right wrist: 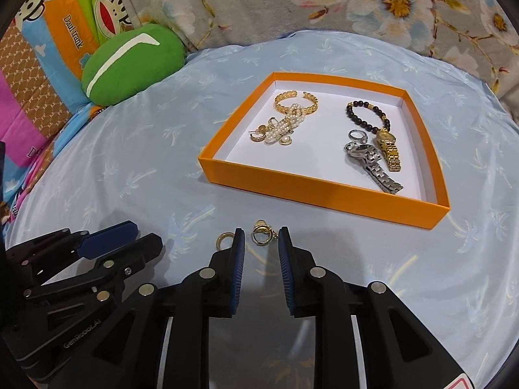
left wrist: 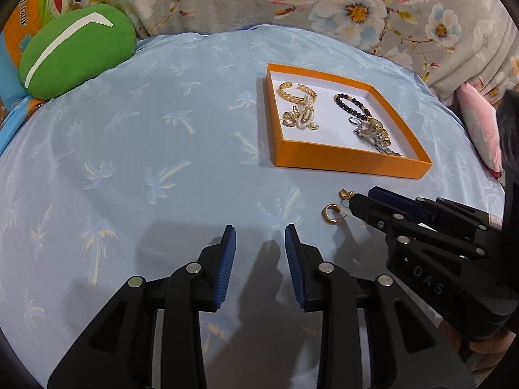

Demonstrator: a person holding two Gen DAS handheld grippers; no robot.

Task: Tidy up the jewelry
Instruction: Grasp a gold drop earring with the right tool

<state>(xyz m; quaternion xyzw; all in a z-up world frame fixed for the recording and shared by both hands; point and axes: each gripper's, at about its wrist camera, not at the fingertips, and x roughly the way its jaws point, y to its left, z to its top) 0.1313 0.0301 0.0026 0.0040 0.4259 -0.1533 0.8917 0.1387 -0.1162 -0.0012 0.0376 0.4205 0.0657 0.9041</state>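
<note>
Most jewelry already lies inside the orange box (right wrist: 324,191): bracelets, pearls, rings and two watches. Two gold earrings (right wrist: 263,236) remain outside on the bed, just in front of the box. The right hand-held gripper (right wrist: 258,243) stands narrowly parted at one earring, gripping nothing; the left hand-held gripper (left wrist: 260,238) is parted and empty.

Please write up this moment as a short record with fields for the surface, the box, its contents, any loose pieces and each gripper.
surface: blue sheet on a bed
box: orange box, open, white inside
in box: gold bangle, pearls, bead bracelet, gold watch, silver watch, small rings
loose: hoop earring and heart earring, on the sheet in front of the box
left gripper: jaws open, empty
right gripper: jaws open, tips either side of the heart earring, not closed on it
</note>
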